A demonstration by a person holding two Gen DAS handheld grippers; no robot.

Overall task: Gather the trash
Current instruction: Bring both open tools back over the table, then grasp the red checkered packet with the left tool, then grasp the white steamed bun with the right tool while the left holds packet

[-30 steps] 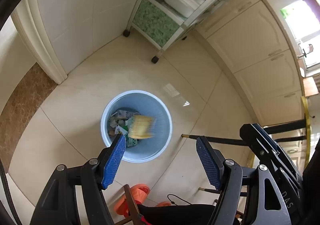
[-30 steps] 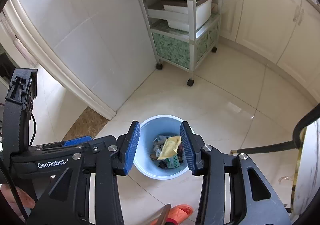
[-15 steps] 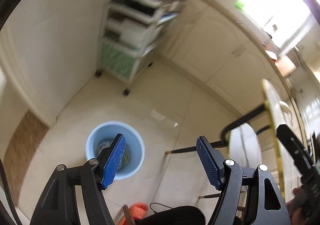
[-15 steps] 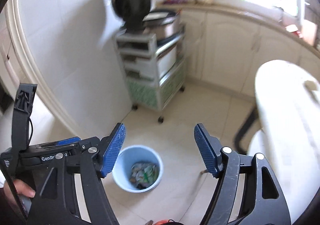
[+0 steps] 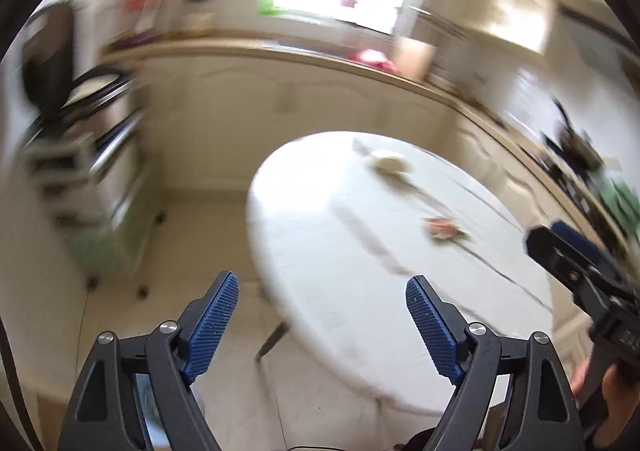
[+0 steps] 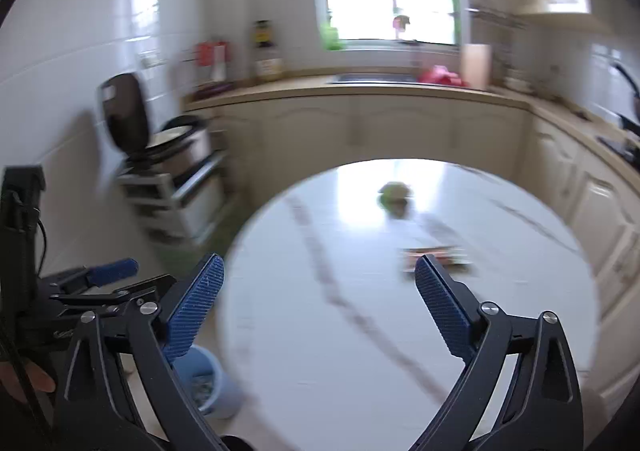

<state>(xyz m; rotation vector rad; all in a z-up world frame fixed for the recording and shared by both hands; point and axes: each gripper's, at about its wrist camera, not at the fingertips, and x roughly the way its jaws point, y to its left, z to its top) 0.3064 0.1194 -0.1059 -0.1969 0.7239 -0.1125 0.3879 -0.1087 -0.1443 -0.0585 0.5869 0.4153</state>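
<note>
no readable text, labels on counter bottles too blurred

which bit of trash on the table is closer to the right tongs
The flat reddish wrapper, just beyond the right tongs; the crumpled greenish piece lies farther back.

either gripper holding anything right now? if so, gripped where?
Nothing held. The left gripper and the right gripper both stand open with empty gaps, above the round table.

tongs: 2 [image 5: 322, 321] [image 6: 318, 301] | round counter: 1 [image 6: 360, 351] | trash pieces on counter: 2 [image 6: 394, 193] [image 6: 436, 257] | blue bin: 1 [image 6: 218, 391] | wheeled shelf cart: 1 [image 6: 176, 203]
</note>
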